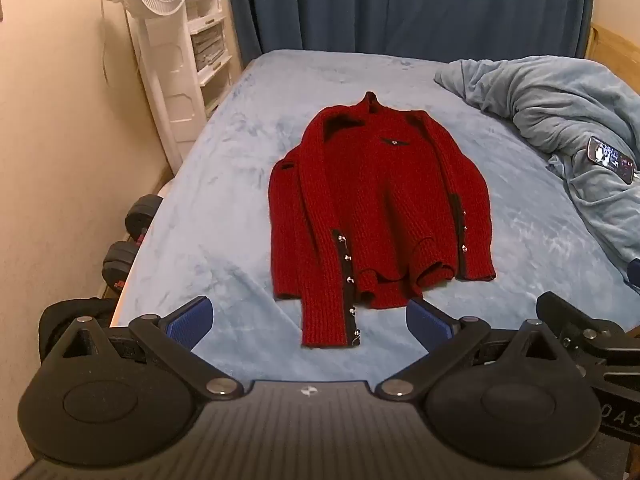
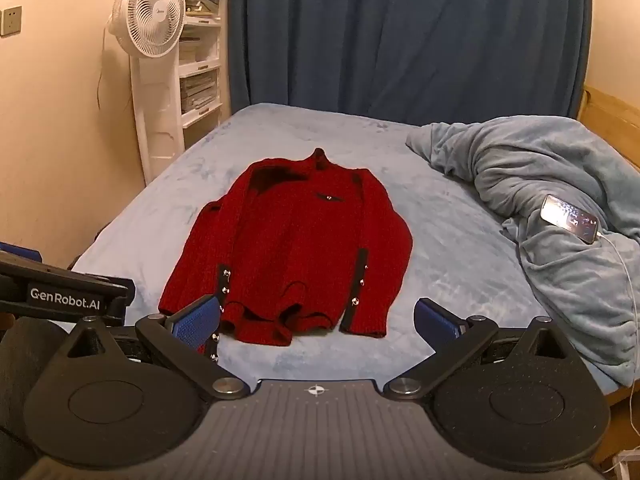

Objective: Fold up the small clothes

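Observation:
A red knit sweater [image 1: 376, 208] with black trim and metal studs lies flat on the light blue bed [image 1: 224, 184], collar at the far end, both sleeves folded in along the body. It also shows in the right wrist view [image 2: 296, 248]. My left gripper [image 1: 308, 320] is open and empty, above the bed just before the sweater's near hem. My right gripper [image 2: 316, 324] is open and empty, also at the near hem, its left blue pad [image 2: 196, 324] over the left sleeve end.
A crumpled grey-blue blanket [image 2: 540, 200] lies on the bed's right side with a lit phone [image 2: 570, 219] and cable on it. A white fan [image 2: 150, 20] and shelves stand at the left wall. Dumbbells [image 1: 128, 240] lie on the floor at left. Blue curtains hang behind.

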